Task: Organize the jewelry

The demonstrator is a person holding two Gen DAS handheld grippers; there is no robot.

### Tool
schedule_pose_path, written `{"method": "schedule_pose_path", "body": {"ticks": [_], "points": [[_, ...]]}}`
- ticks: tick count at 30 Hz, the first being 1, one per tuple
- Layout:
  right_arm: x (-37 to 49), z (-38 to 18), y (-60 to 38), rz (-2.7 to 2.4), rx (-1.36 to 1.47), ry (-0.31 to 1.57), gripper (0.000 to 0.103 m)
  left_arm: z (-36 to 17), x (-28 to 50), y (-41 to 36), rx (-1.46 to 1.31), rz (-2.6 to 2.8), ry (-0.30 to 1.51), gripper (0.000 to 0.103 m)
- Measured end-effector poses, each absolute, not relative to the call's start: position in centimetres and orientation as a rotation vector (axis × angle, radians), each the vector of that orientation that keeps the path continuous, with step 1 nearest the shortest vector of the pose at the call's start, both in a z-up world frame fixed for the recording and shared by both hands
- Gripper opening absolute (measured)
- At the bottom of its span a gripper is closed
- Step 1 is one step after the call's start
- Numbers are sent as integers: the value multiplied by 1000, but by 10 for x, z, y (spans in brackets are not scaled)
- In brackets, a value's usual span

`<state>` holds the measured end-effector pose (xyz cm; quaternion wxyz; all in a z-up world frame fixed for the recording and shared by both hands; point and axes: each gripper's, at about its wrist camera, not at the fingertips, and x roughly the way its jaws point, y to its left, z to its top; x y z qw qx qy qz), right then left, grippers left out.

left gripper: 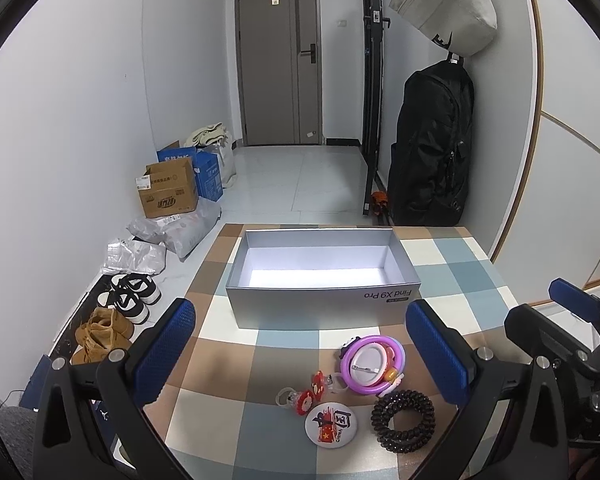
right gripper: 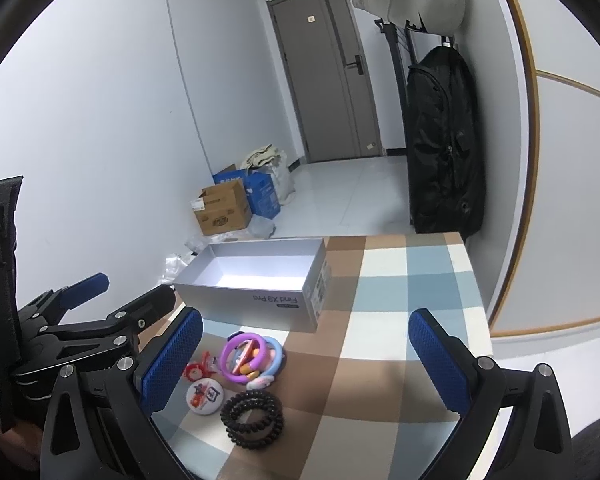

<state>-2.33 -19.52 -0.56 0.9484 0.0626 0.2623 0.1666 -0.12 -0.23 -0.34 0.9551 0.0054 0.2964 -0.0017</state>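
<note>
The open box [left gripper: 320, 276] blocks the far side of the bench [left gripper: 460, 272], trinkets [left gripper: 364, 376] crowd the near middle, and bare checked cloth lies right of them.

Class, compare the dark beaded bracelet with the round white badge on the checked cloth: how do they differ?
The bracelet is a dark open ring of coiled beads; the badge is a solid white disc. The bracelet is plain, while the badge carries a red printed design. The bracelet looks slightly wider than the badge. Both are round and lie flat on the cloth, outside the box.

Matt grey cardboard box [left gripper: 320, 300], glossy plastic bangles [left gripper: 374, 364], and a dark beaded bracelet [left gripper: 403, 420] on a smooth checked tablecloth [left gripper: 460, 276].
</note>
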Motion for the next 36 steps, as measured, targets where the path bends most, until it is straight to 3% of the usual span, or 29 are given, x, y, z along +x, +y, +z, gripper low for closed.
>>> {"method": "schedule_pose_path", "body": {"ticks": [36], "points": [[-24,-6,-196,335,143,547,103,-9,5,3,-25,-15,638,102]]}}
